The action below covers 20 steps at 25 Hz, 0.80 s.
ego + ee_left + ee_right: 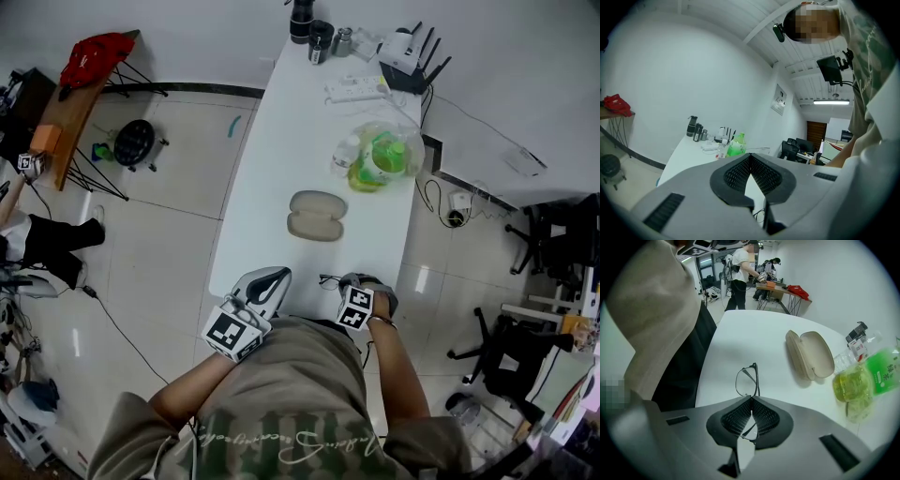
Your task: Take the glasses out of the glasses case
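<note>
A beige glasses case [316,216] lies open and empty in the middle of the white table [281,141]; in the right gripper view the case [811,355] sits ahead to the right. Thin dark-framed glasses [329,279] are at the table's near edge. My right gripper [348,281] is shut on the glasses [746,380] near the bridge, one lens sticking out past the jaws [751,400]. Whether they touch the table I cannot tell. My left gripper [273,277] hovers at the near edge left of the glasses, shut with nothing in it [751,155].
Beyond the case, a clear bag holds green bottles [380,157]. A power strip [356,89], a router [408,52] and dark flasks [309,28] stand at the far end. The person's body is against the near edge. People stand by a far desk [739,273].
</note>
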Each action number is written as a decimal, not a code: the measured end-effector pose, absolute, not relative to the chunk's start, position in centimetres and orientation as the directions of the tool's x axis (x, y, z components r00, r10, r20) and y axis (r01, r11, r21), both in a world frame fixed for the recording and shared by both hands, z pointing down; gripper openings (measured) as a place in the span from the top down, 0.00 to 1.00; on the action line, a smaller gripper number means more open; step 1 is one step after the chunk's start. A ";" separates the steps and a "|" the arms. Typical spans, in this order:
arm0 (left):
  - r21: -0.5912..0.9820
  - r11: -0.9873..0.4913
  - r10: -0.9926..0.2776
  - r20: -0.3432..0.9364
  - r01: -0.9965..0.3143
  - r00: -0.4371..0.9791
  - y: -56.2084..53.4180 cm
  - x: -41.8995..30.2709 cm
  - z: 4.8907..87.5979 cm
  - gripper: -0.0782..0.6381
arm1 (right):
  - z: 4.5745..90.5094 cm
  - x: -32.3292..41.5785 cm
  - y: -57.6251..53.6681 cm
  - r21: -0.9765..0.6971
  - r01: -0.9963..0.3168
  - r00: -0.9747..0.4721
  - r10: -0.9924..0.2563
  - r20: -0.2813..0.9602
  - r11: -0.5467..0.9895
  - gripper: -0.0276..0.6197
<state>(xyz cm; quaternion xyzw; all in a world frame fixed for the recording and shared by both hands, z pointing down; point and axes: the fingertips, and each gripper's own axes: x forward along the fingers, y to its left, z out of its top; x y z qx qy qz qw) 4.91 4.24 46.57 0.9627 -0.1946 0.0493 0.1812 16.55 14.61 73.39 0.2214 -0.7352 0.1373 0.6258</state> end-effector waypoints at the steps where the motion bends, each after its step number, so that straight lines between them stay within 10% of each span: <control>1: 0.330 -0.858 -0.358 0.167 -0.394 0.919 4.3 5.0 46.6 0.88 | 73.4 16.8 14.7 0.077 -0.499 -0.118 -0.156 0.981 0.863 0.93; 20: 0.322 -0.834 -0.403 0.200 -0.449 0.893 5.7 6.7 47.1 0.88 | 74.9 22.4 18.6 0.066 -0.522 -0.092 -0.132 0.987 0.851 0.93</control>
